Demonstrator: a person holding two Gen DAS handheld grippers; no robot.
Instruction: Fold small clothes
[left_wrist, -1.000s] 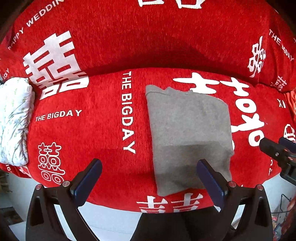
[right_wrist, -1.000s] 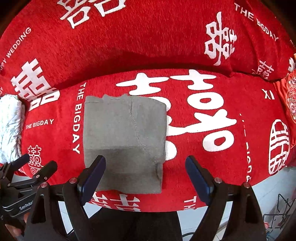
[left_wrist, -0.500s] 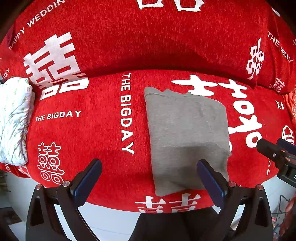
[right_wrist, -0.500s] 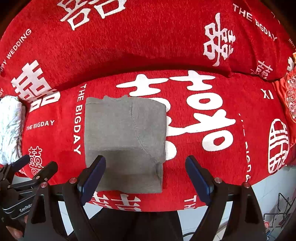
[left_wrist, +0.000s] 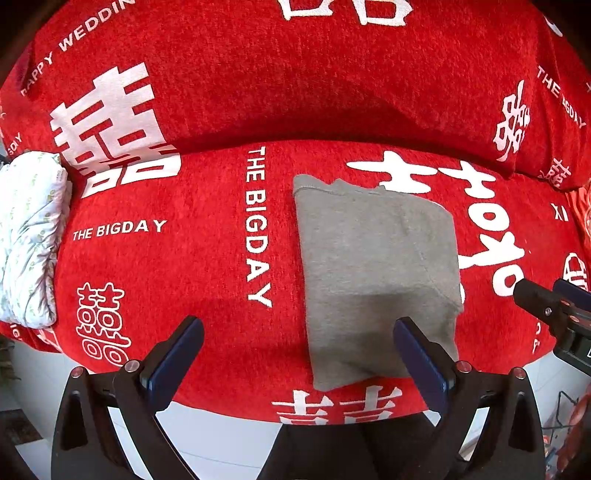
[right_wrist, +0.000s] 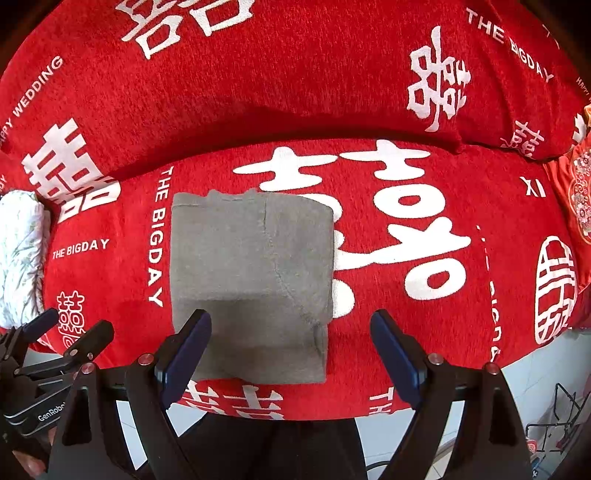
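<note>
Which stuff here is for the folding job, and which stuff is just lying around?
For the job:
- grey folded cloth
- left gripper, open, empty
- right gripper, open, empty

Just lying about:
- white patterned bundle at the sofa's left end
- red sofa cover under the cloth

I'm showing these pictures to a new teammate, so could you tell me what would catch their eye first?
The bright red cover with big white lettering fills both views. A grey folded garment lies flat on it near the front edge. The left gripper and right gripper hang open above it, and a white patterned bundle sits at the far left.
</note>
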